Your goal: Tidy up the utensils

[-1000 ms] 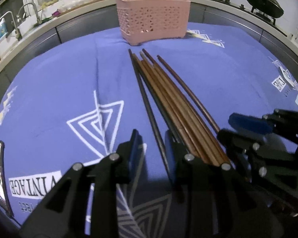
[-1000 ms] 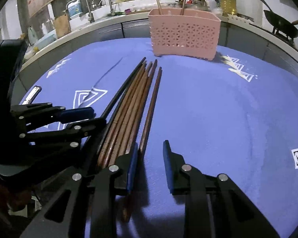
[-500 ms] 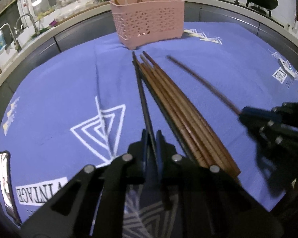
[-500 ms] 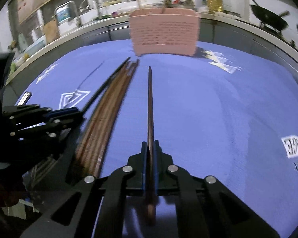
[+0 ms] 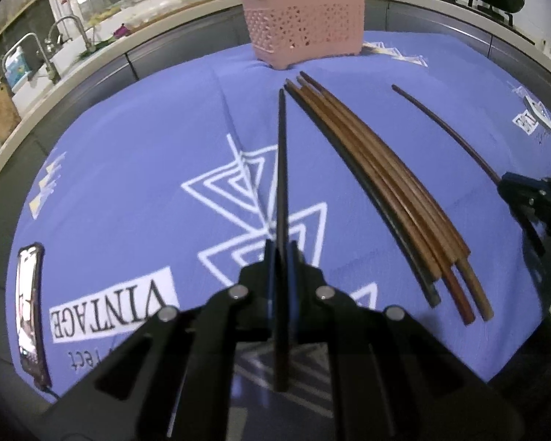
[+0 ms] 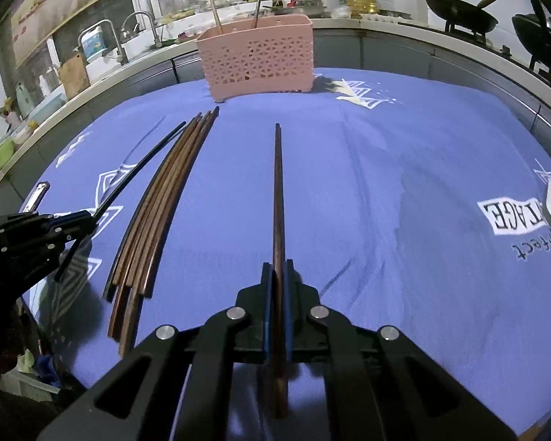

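My left gripper [image 5: 282,253] is shut on a black chopstick [image 5: 282,169], which points forward above the blue cloth. My right gripper [image 6: 278,275] is shut on a dark brown chopstick [image 6: 278,191], also pointing forward toward the pink perforated basket [image 6: 257,62]. A bundle of several brown and black chopsticks [image 5: 378,183] lies on the cloth between the two grippers; it also shows in the right wrist view [image 6: 158,213]. The basket [image 5: 305,24] stands at the far edge with two utensils sticking out. The right gripper [image 5: 532,198] shows at the right of the left wrist view.
A phone [image 5: 29,316] lies on the cloth's left edge. The cloth [image 6: 404,183] carries white triangle prints and "VINTAGE" text. Behind the table are a sink with taps [image 6: 106,44], bottles, and woks on a stove [image 6: 459,11].
Both grippers closed on one chopstick each, lifted them off the cloth and moved apart from the bundle, left one leftward, right one rightward. The bundle stays put.
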The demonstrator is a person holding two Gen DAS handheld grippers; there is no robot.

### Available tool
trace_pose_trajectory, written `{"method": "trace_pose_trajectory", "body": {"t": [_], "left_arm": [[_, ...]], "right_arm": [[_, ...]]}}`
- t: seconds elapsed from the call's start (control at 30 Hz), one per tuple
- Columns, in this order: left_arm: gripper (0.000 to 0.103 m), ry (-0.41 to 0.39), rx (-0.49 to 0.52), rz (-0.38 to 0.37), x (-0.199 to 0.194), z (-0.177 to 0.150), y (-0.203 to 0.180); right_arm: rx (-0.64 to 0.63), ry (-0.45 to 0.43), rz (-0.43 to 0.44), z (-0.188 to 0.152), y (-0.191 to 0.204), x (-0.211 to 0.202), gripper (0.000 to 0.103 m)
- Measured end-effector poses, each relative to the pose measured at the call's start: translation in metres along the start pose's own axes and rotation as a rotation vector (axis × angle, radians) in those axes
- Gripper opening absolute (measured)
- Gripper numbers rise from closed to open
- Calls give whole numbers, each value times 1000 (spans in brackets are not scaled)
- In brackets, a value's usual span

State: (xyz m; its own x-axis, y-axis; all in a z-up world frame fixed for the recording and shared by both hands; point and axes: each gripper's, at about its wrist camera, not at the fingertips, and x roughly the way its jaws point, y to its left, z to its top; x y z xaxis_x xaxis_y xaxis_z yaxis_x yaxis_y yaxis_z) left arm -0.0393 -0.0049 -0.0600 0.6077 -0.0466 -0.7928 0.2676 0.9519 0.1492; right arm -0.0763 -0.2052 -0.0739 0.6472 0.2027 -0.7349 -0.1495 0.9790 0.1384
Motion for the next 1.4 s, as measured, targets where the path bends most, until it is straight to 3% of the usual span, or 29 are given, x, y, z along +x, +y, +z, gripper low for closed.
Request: {"method": "trace_pose_trajectory", "body": {"t": [0.7, 0.97, 1.1, 1.4], "left_arm": [[7, 21, 30, 105, 2, 6, -19], [7, 17, 16, 91, 6, 11, -16], [17, 4, 6, 97, 5, 8, -12], [19, 4, -26, 43, 7, 10, -1]], "right_arm": [[-25, -22, -18, -21, 3, -12, 7], [-8, -14, -4, -19, 1, -13, 7], [3, -5, 6, -17, -1, -11, 7], [4, 17, 8, -3, 1, -2, 8]]}}
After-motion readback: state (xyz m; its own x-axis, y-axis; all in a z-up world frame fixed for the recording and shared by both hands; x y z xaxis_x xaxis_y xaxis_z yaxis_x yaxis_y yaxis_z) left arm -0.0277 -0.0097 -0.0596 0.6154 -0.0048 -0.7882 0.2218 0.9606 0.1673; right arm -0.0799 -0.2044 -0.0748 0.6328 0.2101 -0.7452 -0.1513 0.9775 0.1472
